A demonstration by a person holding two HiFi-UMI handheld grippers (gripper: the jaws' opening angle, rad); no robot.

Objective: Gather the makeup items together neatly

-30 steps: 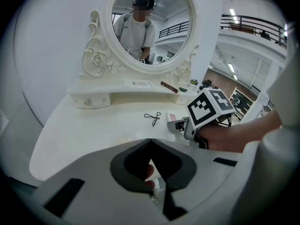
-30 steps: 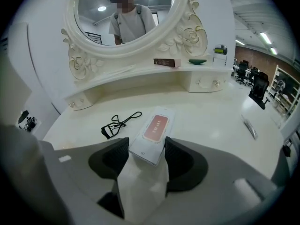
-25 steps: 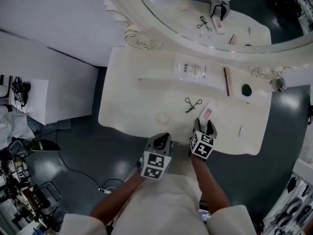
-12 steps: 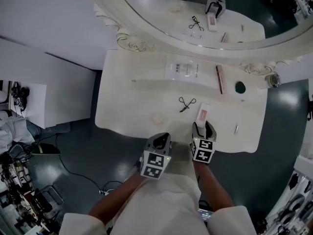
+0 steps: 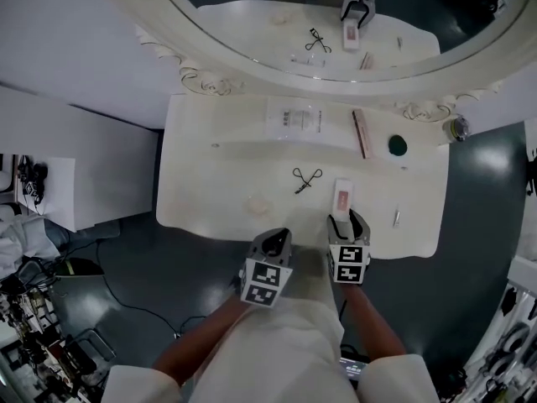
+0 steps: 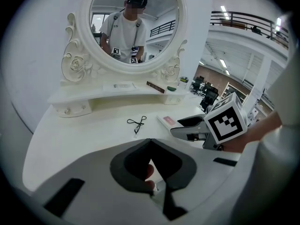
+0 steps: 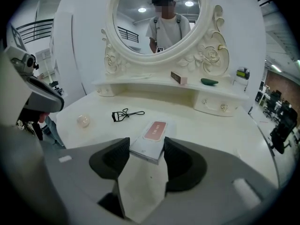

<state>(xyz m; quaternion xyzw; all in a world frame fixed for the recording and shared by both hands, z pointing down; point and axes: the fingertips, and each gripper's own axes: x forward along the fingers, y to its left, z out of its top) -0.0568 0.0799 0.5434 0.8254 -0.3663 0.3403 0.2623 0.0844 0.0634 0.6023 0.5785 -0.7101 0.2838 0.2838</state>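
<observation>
The right claw (image 7: 146, 145) is closed on the near end of a flat white box (image 7: 154, 131) with a pink label. One pad presses on each long side of the box. The rest of the box points away from the person, toward the mirror (image 5: 252, 7). It sits over the front part of the white worktop (image 5: 210, 183), near the right. The left claw (image 6: 150, 142) is closed, its tips touch, and it holds nothing. It hangs just beside the right claw, at the front edge of the worktop. A black eyelash curler (image 5: 306, 179) lies on the worktop a little to the left of the box and farther back. A small round pad (image 5: 257, 205) lies further left, apart from the curler. A tiny thin stick (image 5: 396, 217) lies to the right of the box. Behind all this is a raised shelf (image 5: 243, 128) under the mirror. On it lie a clear packet (image 5: 295, 117), a long thin dark box (image 5: 361, 133) and a small green thing (image 5: 397, 146), spread out in a row.
</observation>
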